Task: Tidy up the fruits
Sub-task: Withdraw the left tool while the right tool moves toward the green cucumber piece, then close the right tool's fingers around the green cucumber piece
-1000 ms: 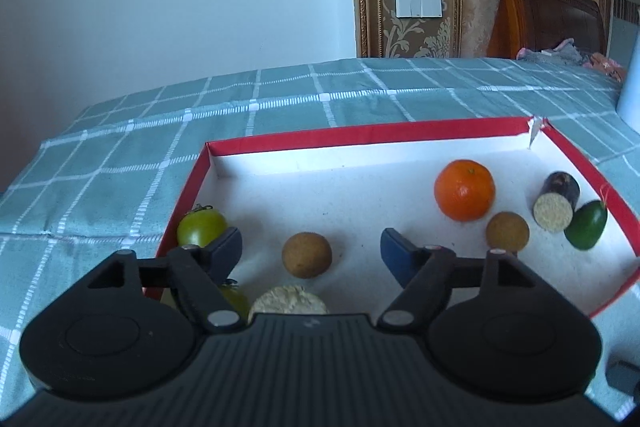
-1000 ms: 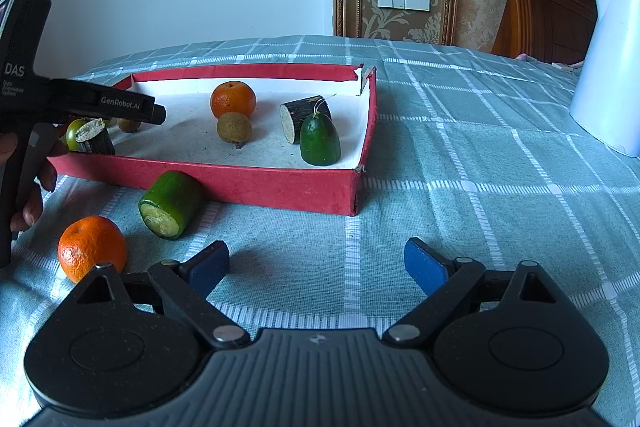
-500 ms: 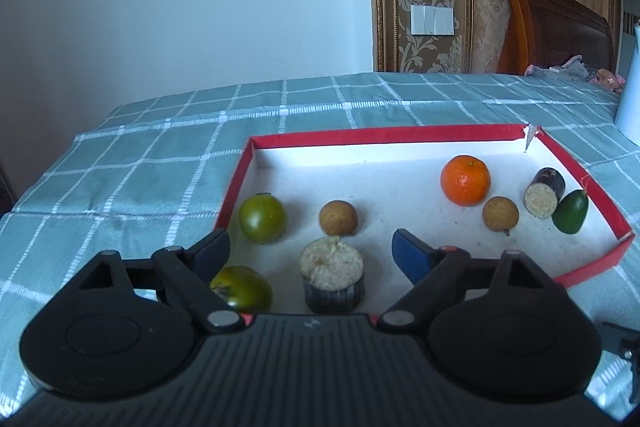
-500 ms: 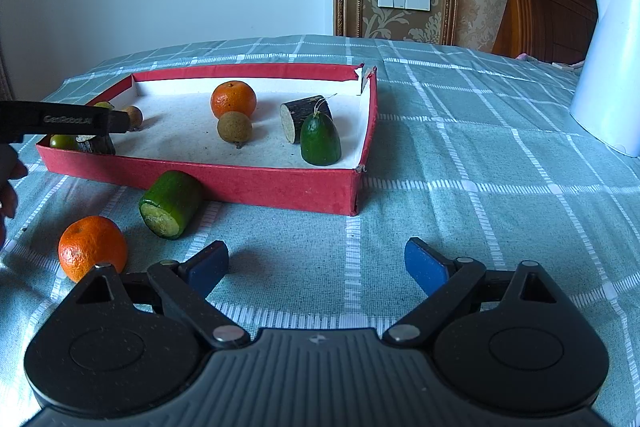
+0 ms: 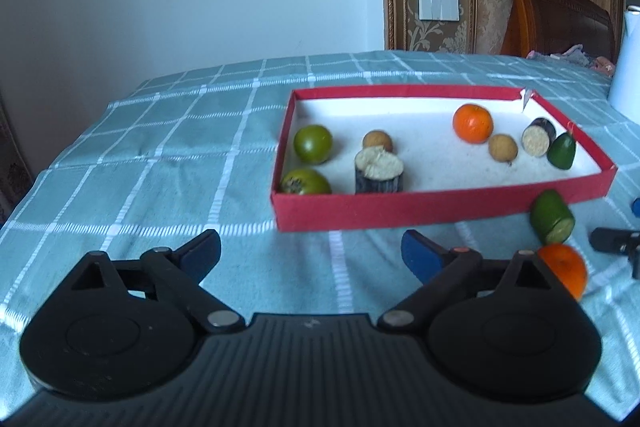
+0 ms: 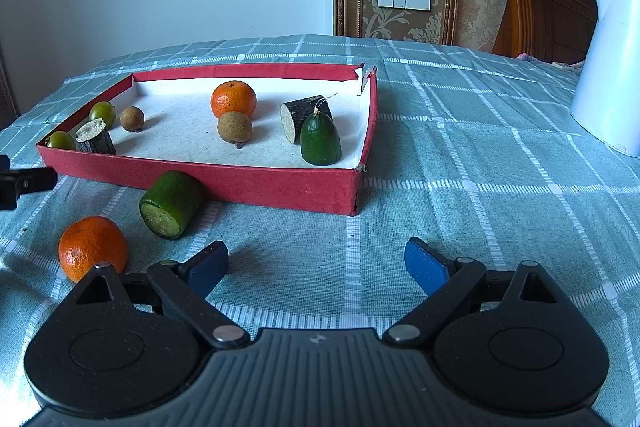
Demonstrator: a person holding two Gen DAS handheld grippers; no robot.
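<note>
A red tray (image 5: 440, 213) (image 6: 248, 183) with a white floor holds two green round fruits (image 5: 313, 143), an upright dark stub (image 5: 378, 175), two brown fruits (image 5: 503, 148), an orange (image 5: 472, 123), a lying dark stub (image 6: 306, 118) and a green cut piece (image 6: 320, 141). Outside the tray's front wall lie a green cylinder piece (image 6: 171, 203) (image 5: 552, 217) and an orange (image 6: 93, 247) (image 5: 566, 273). My left gripper (image 5: 311, 254) is open and empty over the cloth, short of the tray. My right gripper (image 6: 316, 263) is open and empty, right of the loose orange.
A teal checked cloth (image 6: 480, 195) covers the table. A white kettle (image 6: 610, 71) stands at the right. A wooden chair back (image 6: 540, 15) and a wall with a switch plate lie behind. The left gripper's tip (image 6: 24, 183) shows at the left edge of the right wrist view.
My left gripper has pulled back out of the tray and to the left, empty; the dark stub stands in the tray's near left corner. The right gripper has not moved.
</note>
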